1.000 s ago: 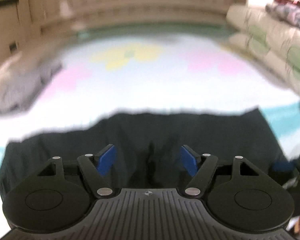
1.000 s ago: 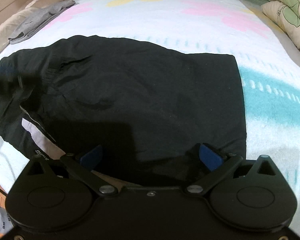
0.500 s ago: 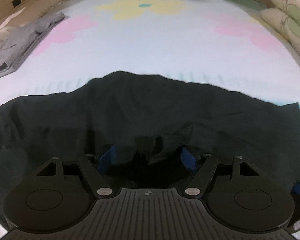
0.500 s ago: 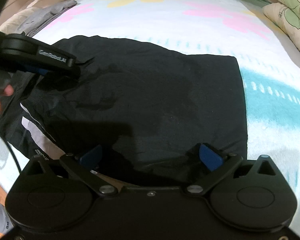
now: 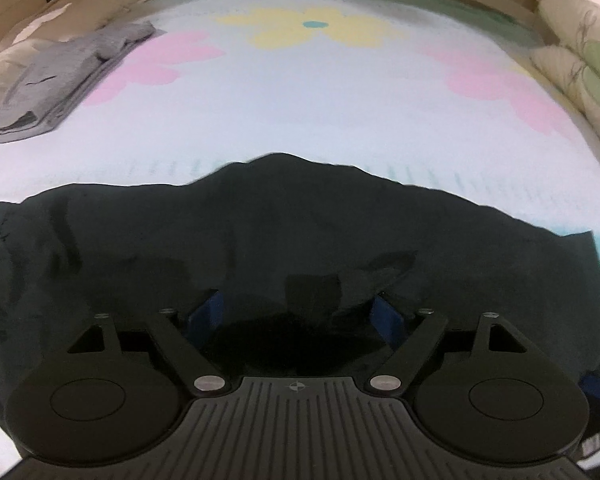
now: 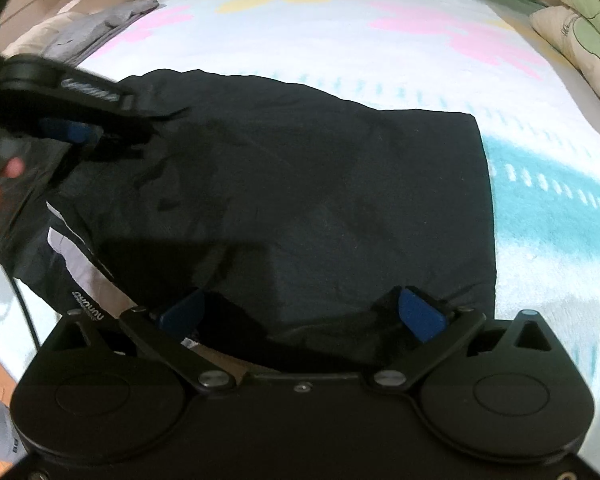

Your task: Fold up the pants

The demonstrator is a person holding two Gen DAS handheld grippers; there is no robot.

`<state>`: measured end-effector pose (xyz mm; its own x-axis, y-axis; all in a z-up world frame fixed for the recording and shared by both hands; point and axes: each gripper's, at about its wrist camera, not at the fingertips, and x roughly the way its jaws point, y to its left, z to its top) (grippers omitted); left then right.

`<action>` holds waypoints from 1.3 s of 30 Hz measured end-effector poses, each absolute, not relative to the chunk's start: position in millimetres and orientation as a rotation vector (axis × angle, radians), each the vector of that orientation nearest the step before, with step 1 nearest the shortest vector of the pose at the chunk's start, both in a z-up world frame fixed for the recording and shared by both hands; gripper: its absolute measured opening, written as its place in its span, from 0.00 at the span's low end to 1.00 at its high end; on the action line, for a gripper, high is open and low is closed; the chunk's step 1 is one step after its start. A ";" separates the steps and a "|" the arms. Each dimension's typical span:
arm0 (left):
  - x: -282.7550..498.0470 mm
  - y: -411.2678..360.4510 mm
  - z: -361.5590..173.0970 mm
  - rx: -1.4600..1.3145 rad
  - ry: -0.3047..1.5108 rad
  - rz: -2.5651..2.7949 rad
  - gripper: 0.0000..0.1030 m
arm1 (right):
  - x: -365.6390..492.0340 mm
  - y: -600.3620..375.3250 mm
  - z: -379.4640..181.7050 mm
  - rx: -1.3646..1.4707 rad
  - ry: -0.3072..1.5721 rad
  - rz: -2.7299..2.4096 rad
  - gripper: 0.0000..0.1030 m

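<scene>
So my left claw (image 5: 296, 314) is tipped steeply down over the black pants (image 5: 300, 232), blue pads spread wide. The jaws have just been opening, and there's only a loose bump of fabric lying between them, nothing pinched. From the other camera you can see that claw coming in from the left side at an angle, low over the cloth, with my fingers (image 6: 4, 184) wrapped round the handle behind it.

My right claw (image 6: 300, 316) points down the same steep way at the near edge of the pants (image 6: 300, 200), pads wide apart, cloth lying between them but neither pad pressing on it.

The pants are bunched flat on the flowery blanket (image 5: 300, 112), directly under and ahead of both claws. A grey-white stripe panel (image 6: 68, 252) peeks out left of my right claw. Further out, a folded grey garment (image 5: 60, 88) sits far left and pillows (image 5: 580, 68) far right.
</scene>
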<state>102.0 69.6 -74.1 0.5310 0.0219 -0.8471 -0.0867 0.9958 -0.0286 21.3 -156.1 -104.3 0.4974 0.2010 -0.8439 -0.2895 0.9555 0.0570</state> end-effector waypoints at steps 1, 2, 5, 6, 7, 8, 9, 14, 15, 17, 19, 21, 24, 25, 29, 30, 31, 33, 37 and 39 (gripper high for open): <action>101.0 76.4 -71.7 -0.095 1.000 0.050 0.78 | 21.2 -155.4 -104.2 -0.098 1.008 0.298 1.00; 99.6 82.8 -68.7 -0.127 0.991 0.025 0.78 | 21.6 -154.7 -104.1 -0.098 1.010 0.297 1.00; 89.7 103.8 -57.4 -0.236 0.958 -0.049 0.78 | 24.2 -155.0 -102.8 -0.086 1.025 0.296 1.00; 84.9 110.4 -52.9 -0.265 0.943 -0.061 0.78 | 24.3 -155.4 -102.0 -0.085 1.026 0.298 1.00; 81.7 114.7 -49.2 -0.281 0.929 -0.063 0.78 | 23.8 -155.1 -100.9 -0.090 1.024 0.300 1.00; 77.2 119.1 -44.7 -0.283 0.911 -0.051 0.77 | 22.9 -154.5 -99.6 -0.094 1.022 0.301 1.00; 75.1 121.3 -41.7 -0.272 0.896 -0.041 0.77 | 21.7 -153.6 -97.8 -0.096 1.017 0.302 1.00; 69.3 141.6 -32.3 -0.252 0.859 0.022 0.77 | 20.5 -150.0 -92.8 -0.093 0.980 0.283 1.00; 68.7 147.0 -32.5 -0.261 0.856 0.041 0.77 | 21.6 -149.8 -91.1 -0.083 0.977 0.277 1.00; 66.5 161.4 -33.2 -0.300 0.859 0.075 0.77 | 22.8 -149.8 -85.9 -0.050 0.963 0.262 1.00; 63.2 178.5 -35.1 -0.335 0.853 0.124 0.77 | 25.1 -149.9 -80.6 -0.016 0.953 0.243 1.00; 57.7 194.7 -36.2 -0.345 0.840 0.174 0.77 | 29.0 -148.2 -79.0 -0.004 0.951 0.219 1.00; 49.9 221.7 -40.6 -0.375 0.841 0.209 0.78 | 37.9 -142.6 -85.3 -0.010 0.971 0.179 1.00; 45.4 230.3 -41.8 -0.387 0.839 0.223 0.78 | 40.7 -138.9 -90.3 -0.015 0.986 0.170 1.00; 23.6 268.8 -47.4 -0.442 0.824 0.297 0.78 | 49.2 -126.9 -107.1 -0.036 1.059 0.147 1.00; 18.4 279.8 -50.5 -0.478 0.821 0.310 0.78 | 48.7 -124.8 -108.1 -0.036 1.048 0.135 1.00; 14.7 288.8 -52.3 -0.509 0.822 0.317 0.78 | 48.8 -123.2 -108.5 -0.035 1.042 0.124 1.00; 9.5 304.1 -61.4 -0.567 0.836 0.327 0.78 | 49.9 -121.2 -109.5 -0.026 1.047 0.111 1.00; 3.3 318.9 -79.3 -0.643 0.867 0.301 0.78 | 51.1 -117.8 -111.2 -0.028 1.036 0.099 1.00; 9.8 318.2 -85.2 -0.654 0.874 0.292 0.80 | 50.3 -115.7 -111.5 -0.029 1.027 0.090 1.00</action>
<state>9.8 318.2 -85.2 0.6186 -0.0228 -0.7854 -0.4907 0.7694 -0.4089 50.3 -115.7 -111.5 0.5140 0.0615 -0.8556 -0.0883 0.9959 0.0186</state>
